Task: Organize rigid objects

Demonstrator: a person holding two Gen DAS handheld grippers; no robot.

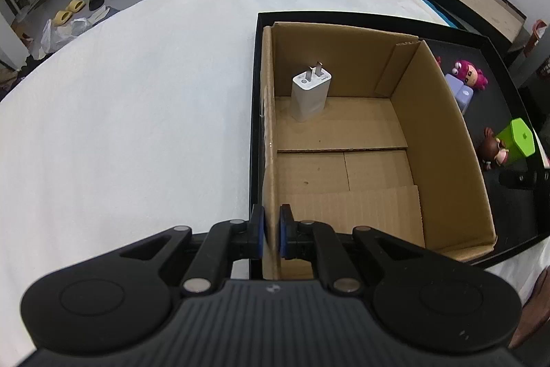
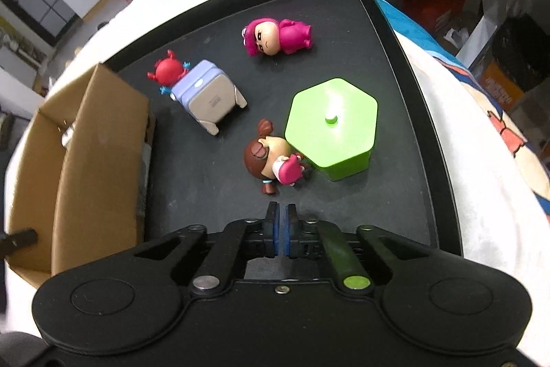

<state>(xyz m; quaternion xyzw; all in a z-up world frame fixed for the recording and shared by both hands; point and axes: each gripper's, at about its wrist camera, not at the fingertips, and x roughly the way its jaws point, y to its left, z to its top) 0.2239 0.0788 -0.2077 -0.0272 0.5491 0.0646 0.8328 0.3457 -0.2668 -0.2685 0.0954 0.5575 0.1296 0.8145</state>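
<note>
The left gripper (image 1: 271, 231) is pinched on the near left wall of the cardboard box (image 1: 443, 140), one blue pad on each side, so it looks like it's holding the box steady. The box sits in the left part of a black tray (image 2: 405, 33) on a white bed. Inside the box there's only a white charger (image 1: 310, 95), standing up w/ its prongs on top, near the far left corner. The right gripper (image 2: 282, 231) hangs low over the tray w/ its fingers almost together & nothing between them. The toys are on the tray floor, right of the box: a brown-hair doll (image 2: 271, 159) just ahead of the fingers & touching a green hexagon box (image 2: 331, 122), a purple plug block (image 2: 206, 95) on its side w/ a red bug toy (image 2: 167, 71) just behind it, & a pink doll (image 2: 278, 36) lying farther back. I think the job is partway: one thing packed, the toys not yet. Next the right fingers prob need to open wide, go down around the brown-hair doll since it's closest, squeeze, lift & carry it left over the box wall.
</note>
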